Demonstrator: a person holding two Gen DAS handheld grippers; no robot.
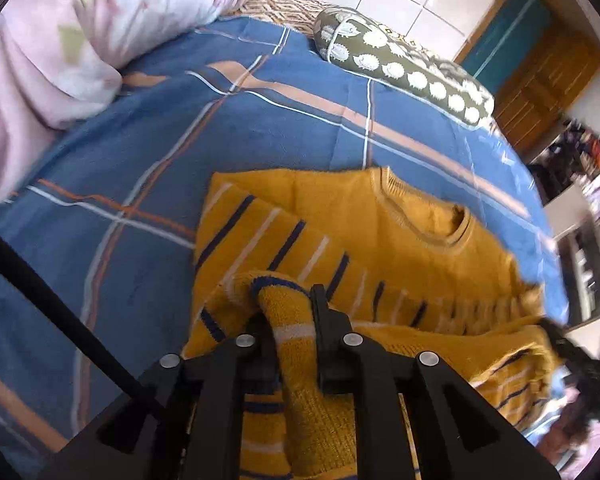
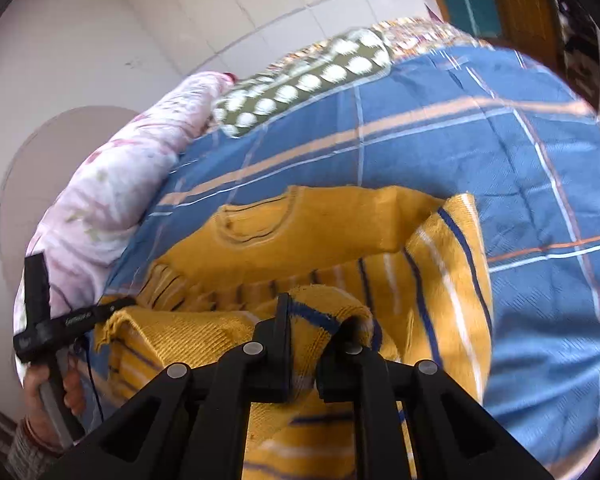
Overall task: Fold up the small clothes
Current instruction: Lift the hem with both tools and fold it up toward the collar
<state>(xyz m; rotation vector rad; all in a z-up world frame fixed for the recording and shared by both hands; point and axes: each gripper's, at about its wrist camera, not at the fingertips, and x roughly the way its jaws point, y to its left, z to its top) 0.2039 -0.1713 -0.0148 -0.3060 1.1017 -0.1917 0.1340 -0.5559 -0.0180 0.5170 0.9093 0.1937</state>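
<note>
Sweater [image 1: 340, 216] pinched by both tools; pillow [image 1: 404, 68] and quilt [image 1: 80, 40] beyond.

Both cameras sit low and close over a bed, each looking forward along its own gripper's fingers toward the far wall. The left wrist view faces far and right; the right wrist view faces far and left. Both views share the yellow sweater [image 1: 380, 216] [image 2: 340, 224], blue bedsheet [image 1: 260, 128] [image 2: 440, 144] and green pillow [image 1: 404, 64] [image 2: 300, 88].
</note>
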